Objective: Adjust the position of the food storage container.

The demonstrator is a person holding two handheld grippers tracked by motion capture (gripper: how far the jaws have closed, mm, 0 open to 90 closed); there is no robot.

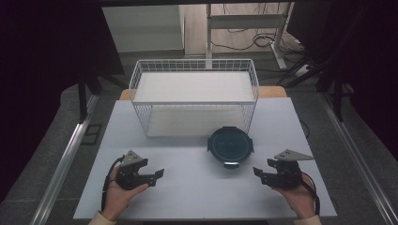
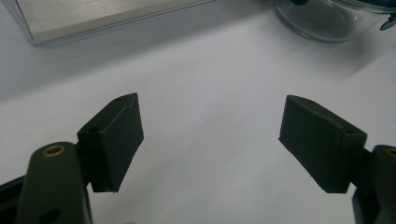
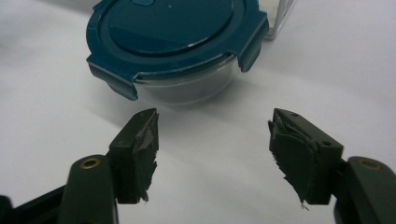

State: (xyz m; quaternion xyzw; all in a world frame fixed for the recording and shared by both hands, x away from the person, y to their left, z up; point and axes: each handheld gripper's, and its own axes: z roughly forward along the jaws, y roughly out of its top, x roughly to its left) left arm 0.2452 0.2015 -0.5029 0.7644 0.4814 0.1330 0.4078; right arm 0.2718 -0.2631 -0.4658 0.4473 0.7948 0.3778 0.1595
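Right gripper view: the round glass container (image 3: 180, 51) with its teal lid sits straight ahead of the right claw (image 3: 212, 154), jaws apart, nothing between. On the surface (image 1: 197, 187) it lies nearer that hand; the left claw (image 1: 155, 177) gapes empty too.

The high view looks forward and down from above the person's side of the pale grey desk (image 1: 197, 187), taking in all of it. Both gripper views ride low and close, looking along their own black jaws — each catches the round clear container with the dark teal clip lid (image 3: 175, 42) (image 2: 327, 18) (image 1: 230, 146), also seen from above.
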